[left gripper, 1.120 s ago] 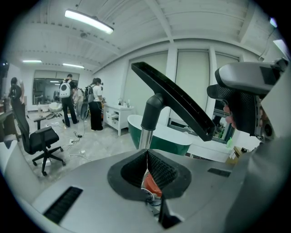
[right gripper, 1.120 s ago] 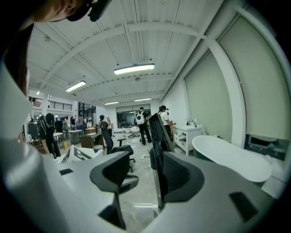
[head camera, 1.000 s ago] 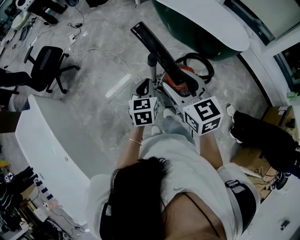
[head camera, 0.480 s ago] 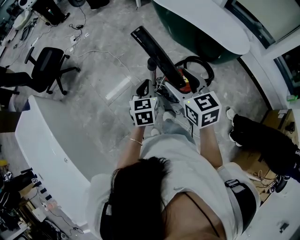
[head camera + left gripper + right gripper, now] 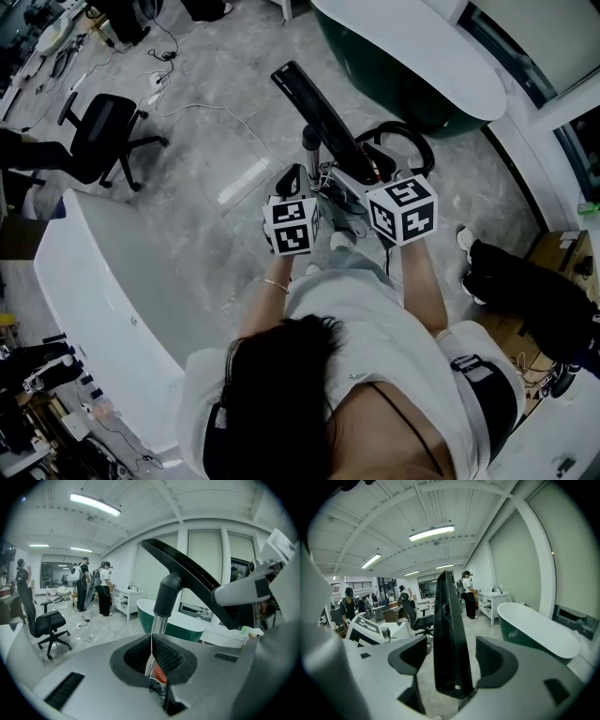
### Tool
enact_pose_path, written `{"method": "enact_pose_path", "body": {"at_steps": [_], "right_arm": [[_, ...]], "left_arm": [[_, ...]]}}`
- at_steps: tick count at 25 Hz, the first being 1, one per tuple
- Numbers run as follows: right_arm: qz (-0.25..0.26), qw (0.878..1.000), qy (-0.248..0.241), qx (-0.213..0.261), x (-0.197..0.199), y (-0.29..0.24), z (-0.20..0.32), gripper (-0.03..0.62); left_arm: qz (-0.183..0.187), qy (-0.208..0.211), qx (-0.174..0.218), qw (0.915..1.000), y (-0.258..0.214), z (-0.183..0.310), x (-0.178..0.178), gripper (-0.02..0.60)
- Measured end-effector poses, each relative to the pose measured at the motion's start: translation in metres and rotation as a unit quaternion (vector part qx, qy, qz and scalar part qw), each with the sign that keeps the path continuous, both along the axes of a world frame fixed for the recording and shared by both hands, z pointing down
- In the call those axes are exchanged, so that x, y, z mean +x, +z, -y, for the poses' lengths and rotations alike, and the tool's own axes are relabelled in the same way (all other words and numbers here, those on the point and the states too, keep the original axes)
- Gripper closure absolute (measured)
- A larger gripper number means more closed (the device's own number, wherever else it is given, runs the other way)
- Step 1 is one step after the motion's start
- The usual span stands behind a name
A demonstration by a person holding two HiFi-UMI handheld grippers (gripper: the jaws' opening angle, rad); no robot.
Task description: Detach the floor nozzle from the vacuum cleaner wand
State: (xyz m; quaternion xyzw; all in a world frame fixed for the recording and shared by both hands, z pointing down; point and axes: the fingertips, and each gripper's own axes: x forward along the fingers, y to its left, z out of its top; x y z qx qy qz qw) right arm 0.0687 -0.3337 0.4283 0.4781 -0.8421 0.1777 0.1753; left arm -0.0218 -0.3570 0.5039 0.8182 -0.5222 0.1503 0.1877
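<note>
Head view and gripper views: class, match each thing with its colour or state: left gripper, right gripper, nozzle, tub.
Things:
1 left gripper
2 right gripper
3 nozzle
4 tub

Colour or state:
A green, white rim
B open
C black
D shut

Pairs: 1-D, 2-B, 3-C, 4-A.

Note: the right gripper's jaws have just been opening, with the nozzle between them.

Person in white short-sleeved T-shirt (image 5: pixel 375 337), seen from overhead.
Dark hair (image 5: pixel 272 375), thin bracelet (image 5: pixel 274 283) at the left wrist; the grey left gripper (image 5: pixel 151 660) and right gripper (image 5: pixel 452 660) each bear a white cube (image 5: pixel 291 225) with black square markers.
</note>
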Motion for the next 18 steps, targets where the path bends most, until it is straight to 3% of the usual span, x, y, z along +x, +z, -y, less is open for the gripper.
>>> {"method": "enact_pose_path", "body": {"at_steps": [10, 18], "right_arm": [[0.016, 0.999, -0.028, -0.033, -0.010, 0.016, 0.014, 0.279], [-0.011, 0.997, -0.058, -0.041, -0.016, 0.027, 0.018, 0.281]], "left_arm": [[0.006, 0.008, 0.001, 1.0000, 0.001, 0.008, 0.006, 0.577], [-0.007, -0.009, -0.009, 0.9999, 0.008, 0.010, -0.003, 0.577]]}}
